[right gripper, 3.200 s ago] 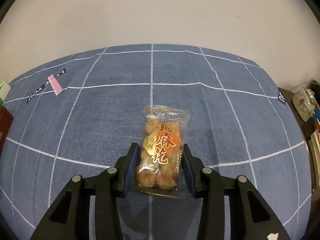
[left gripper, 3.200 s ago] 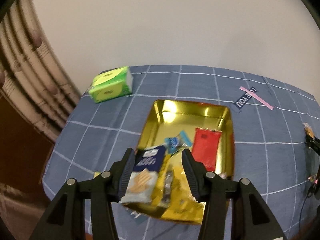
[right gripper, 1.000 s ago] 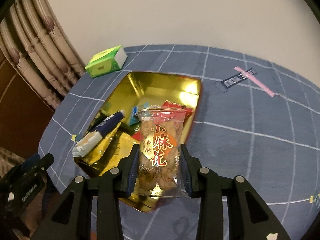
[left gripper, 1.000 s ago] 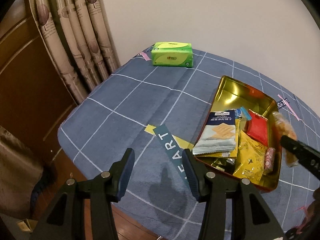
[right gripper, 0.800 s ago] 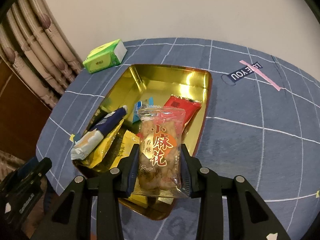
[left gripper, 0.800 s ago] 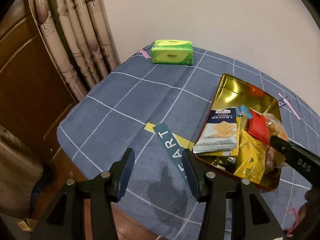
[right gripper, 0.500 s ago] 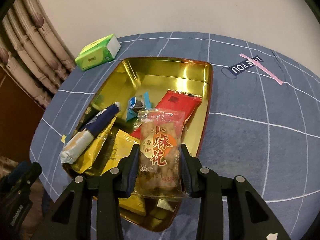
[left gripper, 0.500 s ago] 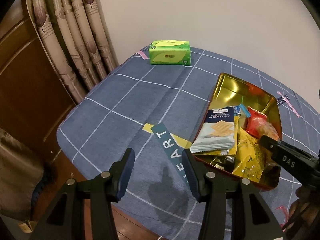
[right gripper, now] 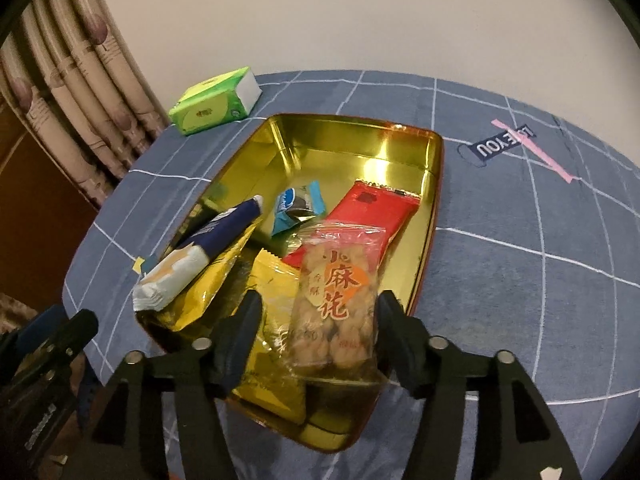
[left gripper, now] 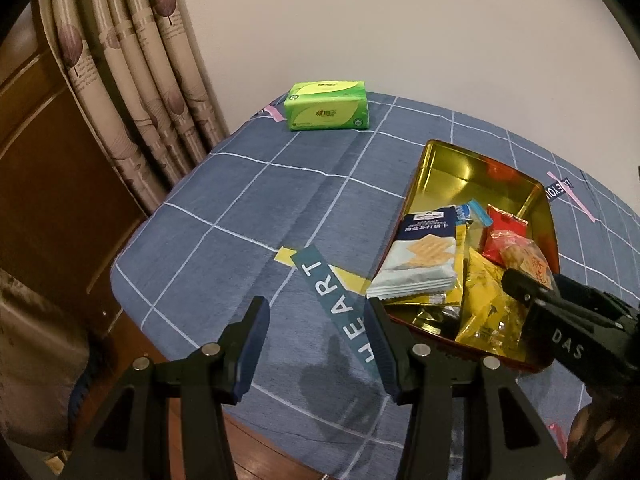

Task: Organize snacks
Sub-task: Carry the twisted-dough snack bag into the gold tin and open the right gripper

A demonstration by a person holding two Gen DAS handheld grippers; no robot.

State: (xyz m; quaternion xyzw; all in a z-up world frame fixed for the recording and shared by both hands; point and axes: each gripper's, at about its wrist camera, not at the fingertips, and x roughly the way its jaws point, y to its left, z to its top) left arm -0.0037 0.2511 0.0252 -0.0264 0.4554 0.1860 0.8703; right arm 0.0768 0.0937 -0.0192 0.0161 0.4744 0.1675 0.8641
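Tablecloth [left gripper: 248,216] patches say "HEART" [left gripper: 340,304] and "LOVE YOU" [right gripper: 502,144], snack bag [right gripper: 336,300] reads 小麻花, right gripper [right gripper: 316,320] arm's stamped "DAS".

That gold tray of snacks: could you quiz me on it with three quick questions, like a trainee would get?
1. True or false: the green tissue pack lies inside the gold tray.
2. Which snack sits between the right gripper's opening jaws: A red packet, B clear bag of fried twists, C blue candy?
3. Fill in: the left gripper holds ____.

Key: 1 false. 2 B. 3 nothing.
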